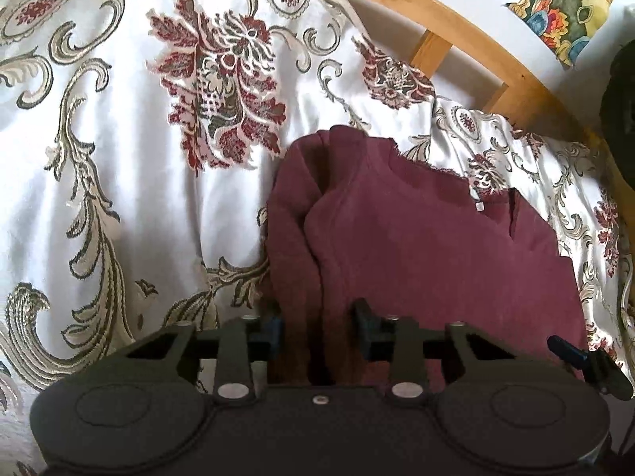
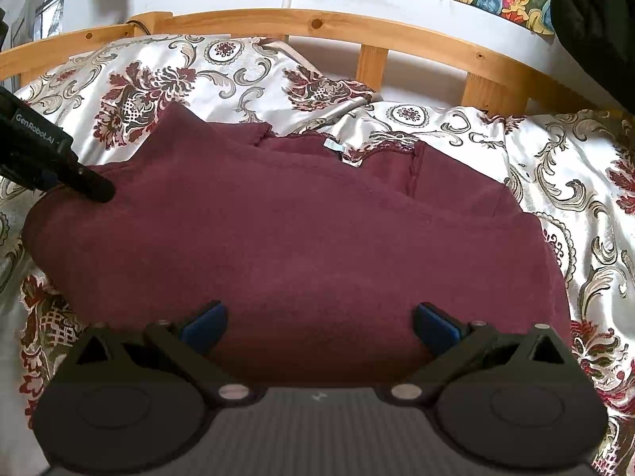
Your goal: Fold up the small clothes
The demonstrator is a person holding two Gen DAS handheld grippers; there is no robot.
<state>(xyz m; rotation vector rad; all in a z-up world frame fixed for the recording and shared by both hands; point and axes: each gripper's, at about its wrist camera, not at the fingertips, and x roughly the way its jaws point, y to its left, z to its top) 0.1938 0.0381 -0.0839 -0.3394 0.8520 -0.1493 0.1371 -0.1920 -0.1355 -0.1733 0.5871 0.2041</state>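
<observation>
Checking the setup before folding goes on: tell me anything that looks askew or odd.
The maroon garment lies rumpled on the floral bedspread, its left edge bunched into a ridge. A white label sticks out at the neckline. No damage shows.

One maroon garment (image 2: pixel 278 246) is lying on the bed, and one white label (image 2: pixel 344 154) is showing at its neckline. One floral bedspread (image 1: pixel 119 158) is covering the bed beneath it. One wooden bed rail (image 2: pixel 317 25) is running behind. Two tongs are showing: the left tongs (image 1: pixel 319 327) and the right tongs (image 2: pixel 319 323). Three paper pictures are hanging on the wall.
</observation>
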